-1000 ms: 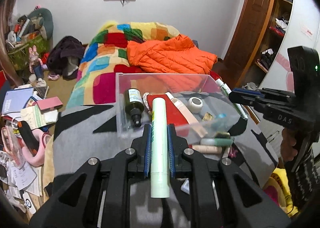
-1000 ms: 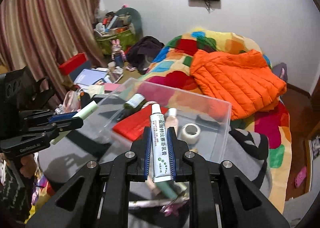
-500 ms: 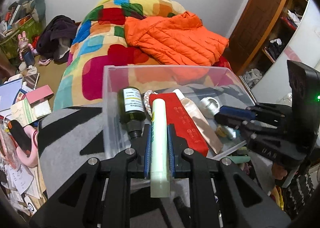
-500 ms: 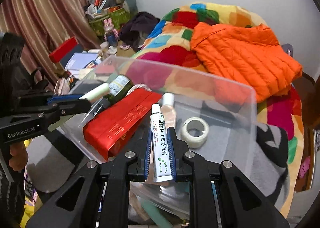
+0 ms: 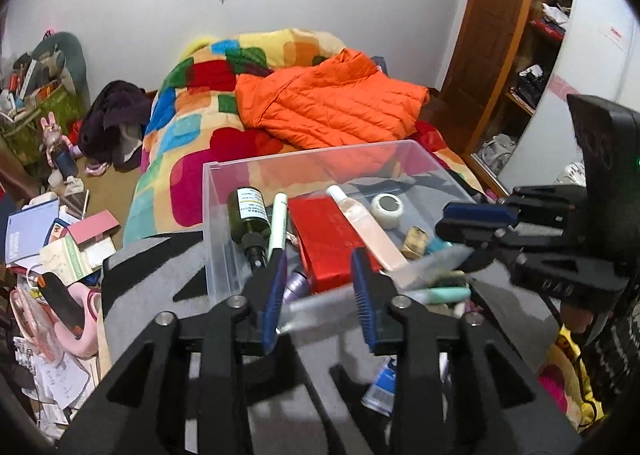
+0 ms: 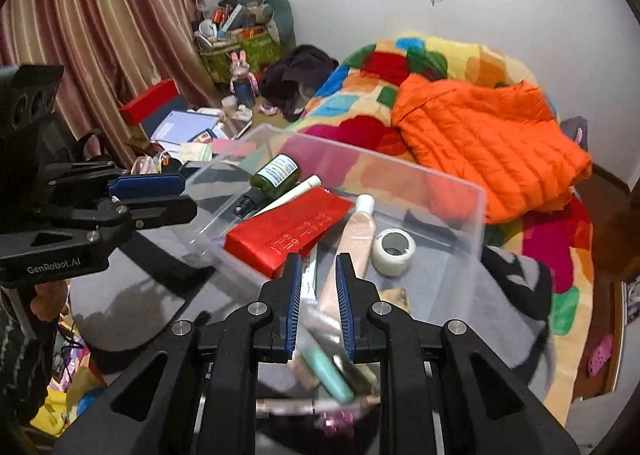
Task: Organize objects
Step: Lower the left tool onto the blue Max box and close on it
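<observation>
A clear plastic bin (image 5: pixel 224 191) (image 6: pixel 476 211) stands on the grey blanket. In it lie a dark green bottle (image 5: pixel 247 214) (image 6: pixel 274 175), a pale green tube (image 5: pixel 278 225) (image 6: pixel 294 191), a red box (image 5: pixel 328 233) (image 6: pixel 288 231), a pink tube (image 5: pixel 366 225) (image 6: pixel 356 239), a tape roll (image 5: pixel 386 207) (image 6: pixel 394 251) and a white printed tube (image 6: pixel 308 275). My left gripper (image 5: pixel 320 287) is open and empty at the bin's near wall. My right gripper (image 6: pixel 318 295) is open, with the white tube lying just beyond its fingers.
Loose tubes (image 6: pixel 328 371) (image 5: pixel 444 293) lie on the blanket in front of the bin. An orange jacket (image 5: pixel 332 103) lies on the colourful quilt (image 5: pixel 188 135) behind. Books and clutter (image 5: pixel 60 243) cover the floor at left. A wooden shelf (image 5: pixel 516 67) stands at right.
Both grippers opened. The pale green tube left my left gripper and the white printed tube left my right gripper; both now lie in the bin. Both grippers pulled back a little.
</observation>
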